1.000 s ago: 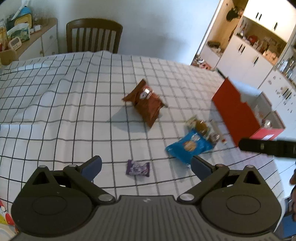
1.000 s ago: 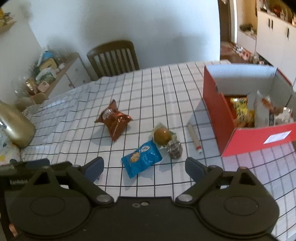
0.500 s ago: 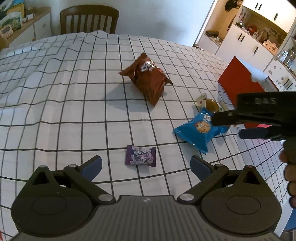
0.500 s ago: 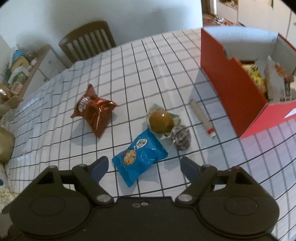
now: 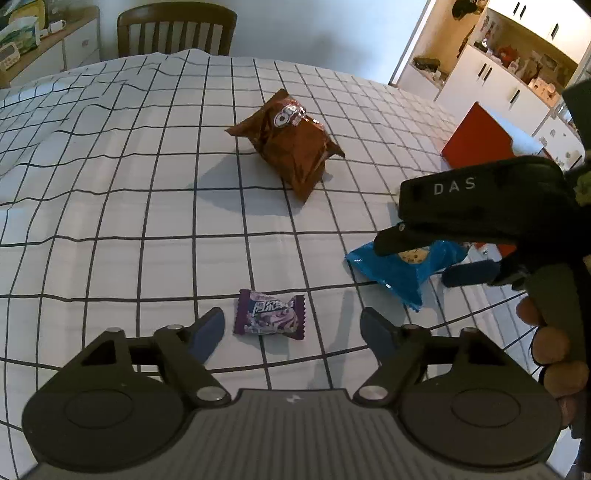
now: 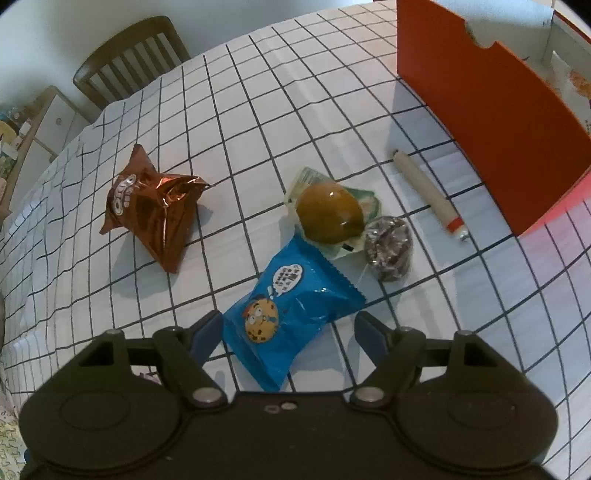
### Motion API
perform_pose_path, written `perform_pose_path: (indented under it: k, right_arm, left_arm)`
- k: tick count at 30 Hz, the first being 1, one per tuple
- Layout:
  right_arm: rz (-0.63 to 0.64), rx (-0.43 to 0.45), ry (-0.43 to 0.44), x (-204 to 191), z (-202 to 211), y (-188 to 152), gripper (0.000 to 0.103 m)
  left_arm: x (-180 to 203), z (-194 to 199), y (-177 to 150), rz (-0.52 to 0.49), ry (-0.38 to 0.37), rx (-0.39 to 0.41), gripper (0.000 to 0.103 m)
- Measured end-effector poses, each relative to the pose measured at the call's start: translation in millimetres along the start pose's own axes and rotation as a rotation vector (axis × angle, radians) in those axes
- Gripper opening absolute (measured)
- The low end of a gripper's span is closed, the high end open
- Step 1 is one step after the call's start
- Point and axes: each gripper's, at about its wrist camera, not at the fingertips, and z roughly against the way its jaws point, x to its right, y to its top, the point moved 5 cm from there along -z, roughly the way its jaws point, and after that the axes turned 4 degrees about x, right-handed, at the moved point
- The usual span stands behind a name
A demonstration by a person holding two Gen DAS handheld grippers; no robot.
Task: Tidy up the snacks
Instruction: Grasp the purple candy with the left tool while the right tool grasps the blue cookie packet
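A small purple candy packet [image 5: 269, 314] lies on the checked tablecloth between the fingers of my open left gripper [image 5: 293, 330]. A blue cookie packet [image 6: 290, 314] lies between the fingers of my open right gripper [image 6: 290, 334]; it also shows in the left wrist view [image 5: 402, 267], partly under the right gripper. A brown Oreo bag [image 6: 155, 212] lies further left. A wrapped brown bun [image 6: 328, 212], a dark foil-wrapped sweet [image 6: 389, 247] and a white stick snack [image 6: 428, 192] lie near the red box [image 6: 491, 110].
The red box stands open at the table's right, with packets inside. A wooden chair [image 5: 177, 27] stands at the far edge. A sideboard [image 5: 44, 48] with clutter is at the back left. White cabinets [image 5: 517, 74] are at the back right.
Both grippers have moved down and forward. The left now brackets the purple candy packet, the right brackets the blue cookie packet. Both jaws have narrowed a little.
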Motion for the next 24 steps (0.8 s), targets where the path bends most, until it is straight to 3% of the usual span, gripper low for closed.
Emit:
perform_pose_path:
  k: [5,7,11,15,24]
  right_arm:
    - [0.035,0.016,-0.025,-5,-6,0,0.077]
    - [0.051,0.023,-0.04,-8,-7,1,0.075]
    - [0.086,0.038,-0.06,-12,-5,0,0.061]
    - [0.11,0.05,-0.062,-13,-2,-3,0.057]
    - [0.178,0.061,-0.02,-5,13,-19,0.049]
  left_arm:
    - [0,0,1,-0.011,0.019,0.014,0.07]
    - [1,0,2,-0.017,0.035,0.02,0.056]
    - [-3,0,3,-0.005,0.048,0.029,0.041]
    - [-7,1,3,0.004,0.056,0.035,0.029]
    - [-13,7,-1,0.047,0.046,0.033,0.024]
